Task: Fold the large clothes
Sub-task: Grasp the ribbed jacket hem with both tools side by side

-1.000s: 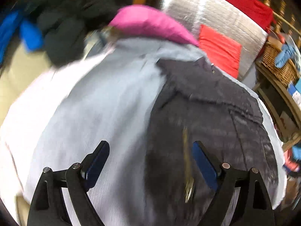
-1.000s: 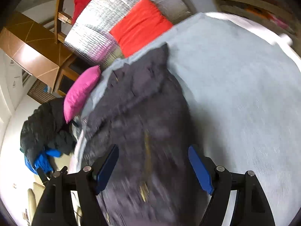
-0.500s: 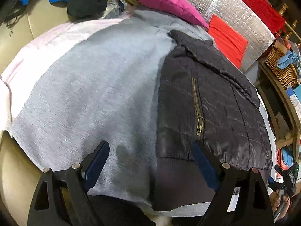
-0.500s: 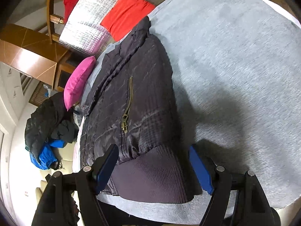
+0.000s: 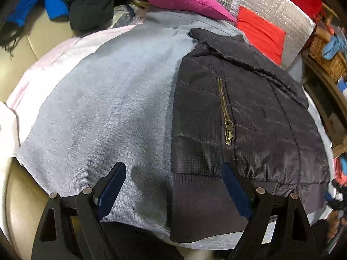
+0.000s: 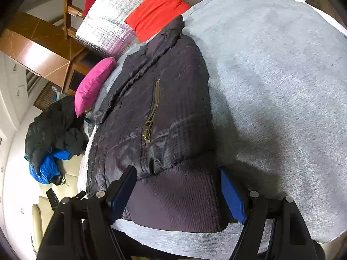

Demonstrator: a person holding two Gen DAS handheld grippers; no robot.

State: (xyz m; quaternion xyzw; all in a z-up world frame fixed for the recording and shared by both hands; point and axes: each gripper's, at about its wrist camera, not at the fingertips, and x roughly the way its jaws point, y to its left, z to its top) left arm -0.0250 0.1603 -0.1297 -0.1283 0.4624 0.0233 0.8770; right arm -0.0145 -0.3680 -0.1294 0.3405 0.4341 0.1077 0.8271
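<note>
Approach step: dark quilted jacket (image 5: 249, 112), half-folded on the grey blanket (image 5: 108, 108), lies ahead of both grippers. Left gripper (image 5: 173, 186) and right gripper (image 6: 177, 188) hover open, empty, over its ribbed hem (image 6: 173, 199); next, likely pinching that hem.

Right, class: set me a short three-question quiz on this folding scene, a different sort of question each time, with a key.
1. True or false: the dark jacket lies on the grey cloth.
2. Multiple choice: what colour is the pillow beyond the jacket's collar end? A green, B pink, C yellow.
3. Fill in: the right gripper has its blue-padded fingers spread on either side of the jacket's ribbed ____.

Key: 1 true. 2 B. 3 hem. Both the left gripper and the right are open, and neither is gripping cloth.
</note>
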